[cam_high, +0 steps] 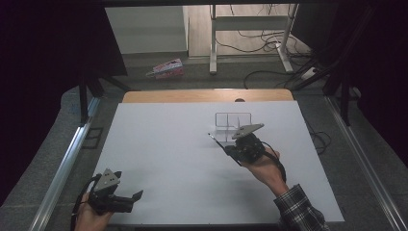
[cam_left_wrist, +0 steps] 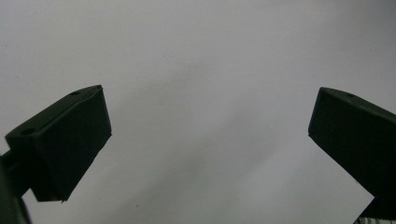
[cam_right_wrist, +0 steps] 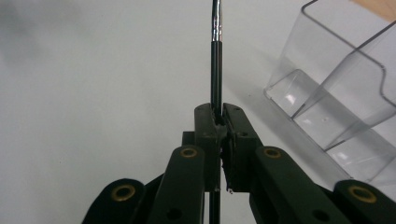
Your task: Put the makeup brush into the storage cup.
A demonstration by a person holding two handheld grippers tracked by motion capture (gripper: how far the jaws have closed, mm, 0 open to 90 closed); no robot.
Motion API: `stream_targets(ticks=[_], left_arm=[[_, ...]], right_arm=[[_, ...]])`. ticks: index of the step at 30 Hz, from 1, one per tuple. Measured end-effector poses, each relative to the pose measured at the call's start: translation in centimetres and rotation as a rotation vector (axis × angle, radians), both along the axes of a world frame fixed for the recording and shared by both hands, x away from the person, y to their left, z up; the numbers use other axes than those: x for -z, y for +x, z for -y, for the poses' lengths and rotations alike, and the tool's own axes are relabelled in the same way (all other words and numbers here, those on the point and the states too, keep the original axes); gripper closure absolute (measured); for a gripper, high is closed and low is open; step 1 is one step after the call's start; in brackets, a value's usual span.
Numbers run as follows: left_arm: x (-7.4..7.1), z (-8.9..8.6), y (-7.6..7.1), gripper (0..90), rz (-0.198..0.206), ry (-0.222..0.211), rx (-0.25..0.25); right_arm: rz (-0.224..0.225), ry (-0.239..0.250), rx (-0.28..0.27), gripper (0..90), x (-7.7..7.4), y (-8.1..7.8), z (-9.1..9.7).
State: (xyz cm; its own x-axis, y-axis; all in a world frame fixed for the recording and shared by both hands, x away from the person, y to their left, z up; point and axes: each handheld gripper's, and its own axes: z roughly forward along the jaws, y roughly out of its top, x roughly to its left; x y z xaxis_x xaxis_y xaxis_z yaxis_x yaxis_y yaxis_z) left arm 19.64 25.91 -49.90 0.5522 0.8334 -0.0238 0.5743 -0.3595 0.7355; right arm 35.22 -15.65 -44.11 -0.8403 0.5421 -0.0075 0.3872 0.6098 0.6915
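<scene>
Pretty dim overall, corners of the high view go near black. Clear plastic divided organizer (cam_right_wrist: 345,93) catches small glints; soft shadows on the white table sheet (cam_high: 168,154).

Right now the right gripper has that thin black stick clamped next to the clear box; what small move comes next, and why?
Probably lift the right gripper a little and carry the stick over the clear box. The stick sits clamped in the shut jaws, pointing past the box, whose open compartments look empty. The left gripper hangs open over bare table.
</scene>
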Motion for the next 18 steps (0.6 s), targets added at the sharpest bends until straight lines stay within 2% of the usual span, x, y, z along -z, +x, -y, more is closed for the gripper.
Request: stream_targets(ticks=[8, 18], left_arm=[[0.0, 0.0, 0.0, 0.0, -0.001, -0.002, 0.001], [0.0, 0.0, 0.0, 0.0, -0.003, -0.003, 0.001]], right_arm=[[0.023, 0.039, 0.03, 85.0, -0.6, 0.2, 0.9], [0.027, 0.076, 0.057, 85.0, -1.1, 0.5, 1.8]])
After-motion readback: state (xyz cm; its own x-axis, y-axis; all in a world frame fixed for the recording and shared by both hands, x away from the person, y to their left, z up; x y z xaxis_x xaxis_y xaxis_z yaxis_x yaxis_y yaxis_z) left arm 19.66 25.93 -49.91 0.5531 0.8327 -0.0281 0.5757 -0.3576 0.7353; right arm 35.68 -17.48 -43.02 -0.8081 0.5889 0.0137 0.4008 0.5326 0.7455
